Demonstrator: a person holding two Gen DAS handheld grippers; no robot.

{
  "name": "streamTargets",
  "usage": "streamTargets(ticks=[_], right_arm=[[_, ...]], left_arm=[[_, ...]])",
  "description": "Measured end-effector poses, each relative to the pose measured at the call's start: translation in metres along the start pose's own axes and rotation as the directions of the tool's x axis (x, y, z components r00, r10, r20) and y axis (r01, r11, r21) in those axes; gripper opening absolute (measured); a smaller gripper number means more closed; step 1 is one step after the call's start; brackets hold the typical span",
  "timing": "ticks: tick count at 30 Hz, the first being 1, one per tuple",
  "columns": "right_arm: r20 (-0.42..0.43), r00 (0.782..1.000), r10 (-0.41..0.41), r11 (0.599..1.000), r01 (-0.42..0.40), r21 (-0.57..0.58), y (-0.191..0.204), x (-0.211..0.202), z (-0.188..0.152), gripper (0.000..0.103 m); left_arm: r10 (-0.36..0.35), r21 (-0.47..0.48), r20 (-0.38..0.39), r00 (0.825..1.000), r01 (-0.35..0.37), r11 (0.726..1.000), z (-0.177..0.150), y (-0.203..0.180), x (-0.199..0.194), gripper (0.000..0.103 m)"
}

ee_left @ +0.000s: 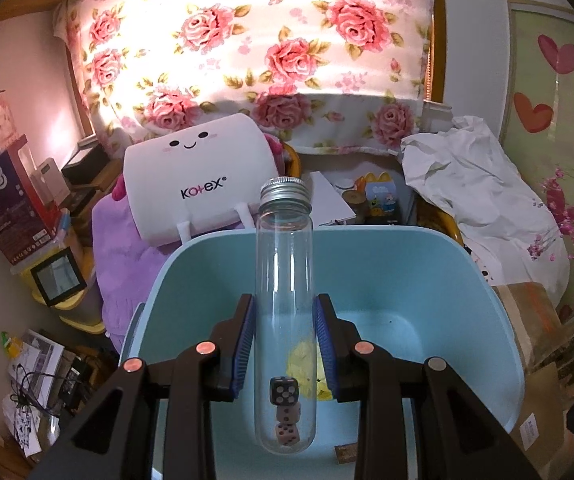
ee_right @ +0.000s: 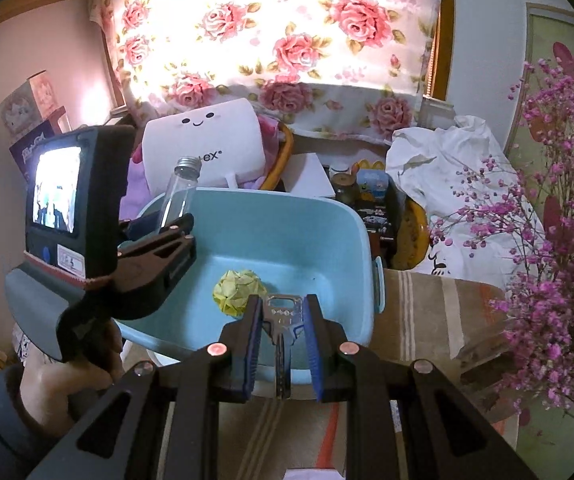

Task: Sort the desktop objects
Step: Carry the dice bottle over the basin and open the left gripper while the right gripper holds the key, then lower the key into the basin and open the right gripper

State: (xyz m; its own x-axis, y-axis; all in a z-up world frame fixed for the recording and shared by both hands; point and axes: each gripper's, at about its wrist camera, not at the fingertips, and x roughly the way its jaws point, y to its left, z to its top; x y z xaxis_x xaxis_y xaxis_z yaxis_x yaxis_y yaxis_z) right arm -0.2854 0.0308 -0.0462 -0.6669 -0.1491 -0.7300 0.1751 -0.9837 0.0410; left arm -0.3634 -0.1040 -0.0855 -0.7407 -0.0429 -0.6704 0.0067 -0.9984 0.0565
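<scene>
"Kotex" read on white smiley pillow point(ee_left: 201, 178), one seen. Left tongs point(ee_left: 285, 344) clenched on one clear glass tube point(ee_left: 285, 300), silver cap on top, held upright over blue tub point(ee_left: 467, 280). Three dice point(ee_left: 285, 410) counted inside tube: one black, two pale. Right tongs point(ee_right: 283, 338) clenched on one silver key point(ee_right: 285, 322), stamped marks too small to read, held above tub's near rim. One yellow paper ball point(ee_right: 240, 290) lying in tub.
</scene>
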Motion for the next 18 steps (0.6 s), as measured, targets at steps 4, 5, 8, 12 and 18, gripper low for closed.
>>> streamTargets(ticks=[4,5,8,12,18], right_arm=[[-0.013,1.000,-0.003,1.000,0.003,0.000,0.0005,0.0060,-0.0026,0.021],[-0.015,1.000,-0.004,1.000,0.004,0.001,0.0000,0.0068,-0.0031,0.021],[-0.019,1.000,-0.007,1.000,0.007,0.004,-0.0017,0.0085,-0.0040,0.021],[-0.019,1.000,-0.011,1.000,0.011,0.004,-0.0041,0.0095,-0.0034,0.022],[-0.015,1.000,-0.012,1.000,0.012,0.002,-0.0064,0.0105,-0.0025,0.022]], left_arm=[[-0.001,0.003,-0.003,1.000,0.001,1.000,0.0003,-0.0002,0.0028,0.032],[-0.001,0.004,-0.004,1.000,0.001,1.000,0.0004,-0.0005,0.0031,0.032],[0.005,0.009,0.005,1.000,-0.005,1.000,0.0008,-0.0020,0.0012,0.037],[0.007,0.016,0.018,1.000,-0.007,1.000,0.0018,-0.0037,-0.0029,0.065],[0.010,0.012,0.017,1.000,-0.010,1.000,0.0012,-0.0022,-0.0052,0.065]])
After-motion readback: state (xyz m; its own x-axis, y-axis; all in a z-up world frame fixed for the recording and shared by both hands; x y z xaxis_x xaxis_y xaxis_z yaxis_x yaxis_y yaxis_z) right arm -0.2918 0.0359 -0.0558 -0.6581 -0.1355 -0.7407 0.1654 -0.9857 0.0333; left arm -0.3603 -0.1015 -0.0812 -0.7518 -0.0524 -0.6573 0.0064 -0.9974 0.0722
